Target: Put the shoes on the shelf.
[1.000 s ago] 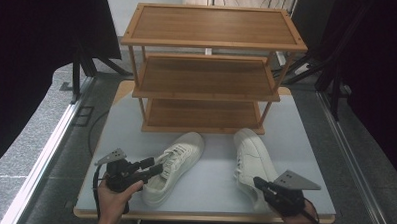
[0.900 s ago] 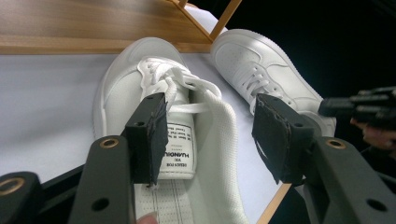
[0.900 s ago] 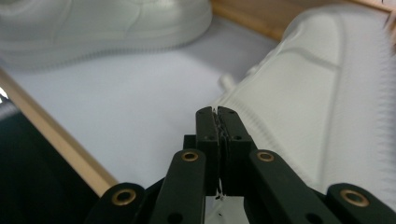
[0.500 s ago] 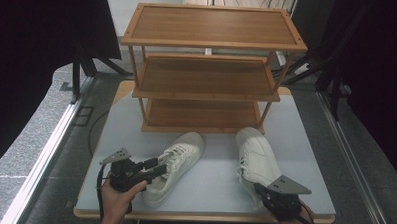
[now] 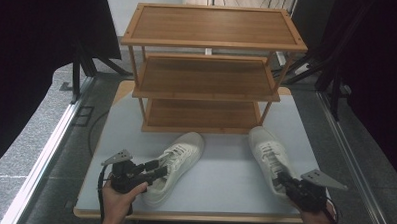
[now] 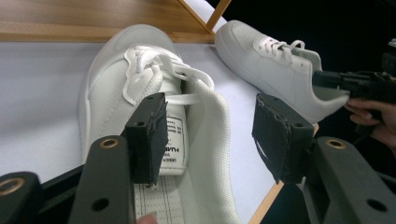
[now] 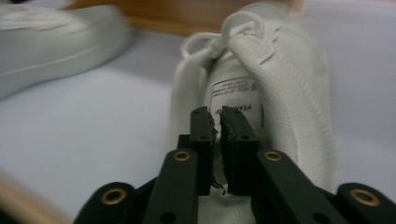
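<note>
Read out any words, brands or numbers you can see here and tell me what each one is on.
No text here reads clearly.
Left shoe, tongue label: a few lines of small print, sideways, too small to read.
Right shoe, tongue label: printed lines, too blurred to read.
Wooden rack: no text.

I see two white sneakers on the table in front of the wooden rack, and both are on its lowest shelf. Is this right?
Not quite. The two white sneakers, left sneaker and right sneaker, lie on the table in front of the wooden rack, not on its lowest shelf, which is bare in the high view.
</note>
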Tool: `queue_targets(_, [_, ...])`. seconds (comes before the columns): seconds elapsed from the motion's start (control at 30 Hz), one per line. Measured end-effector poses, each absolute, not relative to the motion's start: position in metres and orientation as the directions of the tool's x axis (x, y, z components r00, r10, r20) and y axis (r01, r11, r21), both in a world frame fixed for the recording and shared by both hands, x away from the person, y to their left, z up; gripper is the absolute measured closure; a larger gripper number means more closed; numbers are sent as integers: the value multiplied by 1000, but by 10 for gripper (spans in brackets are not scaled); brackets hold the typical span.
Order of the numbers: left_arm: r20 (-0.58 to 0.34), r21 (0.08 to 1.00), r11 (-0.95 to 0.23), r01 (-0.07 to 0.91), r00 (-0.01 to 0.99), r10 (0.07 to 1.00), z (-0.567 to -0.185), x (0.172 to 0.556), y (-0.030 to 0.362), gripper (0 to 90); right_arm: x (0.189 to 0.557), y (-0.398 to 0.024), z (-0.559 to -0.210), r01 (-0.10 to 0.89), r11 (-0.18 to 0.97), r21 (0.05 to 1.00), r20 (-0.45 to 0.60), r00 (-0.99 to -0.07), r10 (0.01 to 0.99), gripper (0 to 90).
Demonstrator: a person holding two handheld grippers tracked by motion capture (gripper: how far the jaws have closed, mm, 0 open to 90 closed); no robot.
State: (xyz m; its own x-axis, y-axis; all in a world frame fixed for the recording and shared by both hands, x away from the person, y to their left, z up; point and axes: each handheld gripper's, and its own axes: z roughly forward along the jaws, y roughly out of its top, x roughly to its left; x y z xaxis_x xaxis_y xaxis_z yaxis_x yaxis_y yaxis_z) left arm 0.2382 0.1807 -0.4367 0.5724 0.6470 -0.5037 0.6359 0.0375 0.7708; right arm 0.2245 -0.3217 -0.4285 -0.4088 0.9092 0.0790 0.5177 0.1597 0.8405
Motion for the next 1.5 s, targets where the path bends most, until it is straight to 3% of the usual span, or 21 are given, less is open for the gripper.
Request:
queue_targets(0.1, [-502, 770, 33, 637, 574, 647, -437, 238, 180, 452, 227, -338, -430, 539, 98, 836, 132, -372, 919, 809])
queue_targets(0.13, [-504, 770, 36, 637, 571, 648, -437, 238, 181, 452, 228, -353, -436, 547, 72, 834, 115, -299, 947, 807])
queue_targets(0.2, [-506, 767, 36, 641, 569, 649, -437, 238, 181, 452, 228, -363, -438, 550, 1, 835, 203, -309, 929, 804])
queue_targets(0.27, [-509, 765, 39, 643, 566, 648, -437, 238, 182, 452, 227, -364, -438, 550, -2, 835, 217, -325, 921, 787])
queue_targets(0.53, [-517, 763, 52, 645, 560, 647, -437, 238, 185, 452, 212, -330, -416, 475, 125, 871, 83, -394, 915, 775])
queue_targets(0.77, [-522, 756, 47, 653, 557, 646, -438, 238, 184, 449, 213, -303, -430, 513, 235, 826, 36, -463, 885, 807])
queue_targets(0.97, [-524, 754, 49, 655, 554, 647, -440, 239, 185, 449, 213, -309, -433, 529, 240, 814, 39, -462, 886, 884])
queue_targets(1.23, [-530, 752, 60, 656, 548, 647, -439, 238, 188, 449, 210, -319, -434, 547, 265, 794, 14, -453, 892, 895])
queue_targets(1.5, [-533, 748, 61, 661, 544, 648, -441, 240, 189, 448, 209, -353, -434, 569, 174, 803, 92, -407, 909, 895])
